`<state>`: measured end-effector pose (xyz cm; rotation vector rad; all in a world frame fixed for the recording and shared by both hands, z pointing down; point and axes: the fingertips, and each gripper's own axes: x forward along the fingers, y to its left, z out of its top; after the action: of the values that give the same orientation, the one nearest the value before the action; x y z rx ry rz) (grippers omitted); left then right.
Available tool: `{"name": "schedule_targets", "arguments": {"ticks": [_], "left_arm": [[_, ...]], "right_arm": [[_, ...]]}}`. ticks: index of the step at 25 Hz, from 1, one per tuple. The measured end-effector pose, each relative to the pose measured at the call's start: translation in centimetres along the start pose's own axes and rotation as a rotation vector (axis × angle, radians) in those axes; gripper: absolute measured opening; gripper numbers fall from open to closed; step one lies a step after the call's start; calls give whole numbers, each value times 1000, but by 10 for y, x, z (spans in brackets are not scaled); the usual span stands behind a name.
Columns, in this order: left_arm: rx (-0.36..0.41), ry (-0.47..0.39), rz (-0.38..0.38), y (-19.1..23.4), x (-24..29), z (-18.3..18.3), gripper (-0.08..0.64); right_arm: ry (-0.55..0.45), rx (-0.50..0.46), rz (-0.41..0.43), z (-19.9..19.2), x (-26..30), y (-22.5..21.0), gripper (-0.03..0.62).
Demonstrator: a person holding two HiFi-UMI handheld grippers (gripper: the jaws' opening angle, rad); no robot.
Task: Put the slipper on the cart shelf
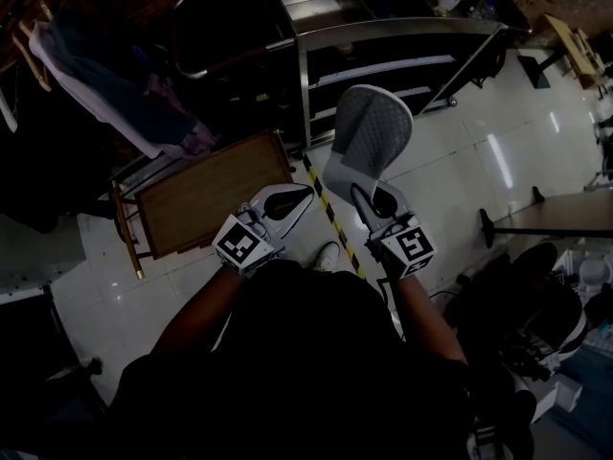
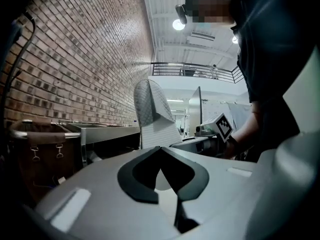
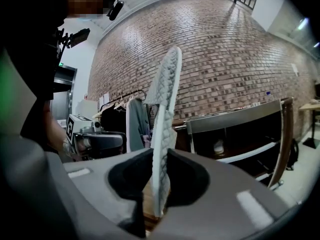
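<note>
A grey and white slipper (image 1: 367, 142) stands nearly upright in the air, sole toward the metal cart (image 1: 383, 41). My right gripper (image 1: 372, 201) is shut on its heel end. In the right gripper view the slipper (image 3: 164, 109) shows edge-on, pinched between the two dark pads (image 3: 187, 176). My left gripper (image 1: 295, 199) hangs just left of it, shut with nothing in it, its tips meeting (image 2: 160, 149). From the left gripper view the slipper (image 2: 152, 116) rises ahead. The cart's shelves (image 3: 245, 154) lie beyond to the right.
A wooden tray table (image 1: 206, 199) stands to the left of my grippers. Clothes hang on a rack (image 1: 105, 84) at far left. Yellow-black tape (image 1: 330, 214) runs across the floor below. A dark table (image 1: 560, 217) and chairs stand at right. A brick wall (image 3: 225, 59) is behind the cart.
</note>
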<state>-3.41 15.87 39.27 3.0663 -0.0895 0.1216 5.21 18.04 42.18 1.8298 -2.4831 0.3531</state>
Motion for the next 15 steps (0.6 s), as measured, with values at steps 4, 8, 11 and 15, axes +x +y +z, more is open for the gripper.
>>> {"name": "schedule_targets", "arguments": {"ticks": [4,8,11,15], "left_arm": [[11,8,-20,-10,24,3,3],[16,21,-67,-10,45,1,3],[1,28,-102,1,55,-5,3],[-21,17,-151,26,74,-11,3]], "right_arm": [[3,7,-34,-1,-21,-25,67],[19,28,-103,-8,-31,-53,67],[37,38,-141,-13,-26,-68,67],[54,37,-183,-12,-9,-87,67]]}}
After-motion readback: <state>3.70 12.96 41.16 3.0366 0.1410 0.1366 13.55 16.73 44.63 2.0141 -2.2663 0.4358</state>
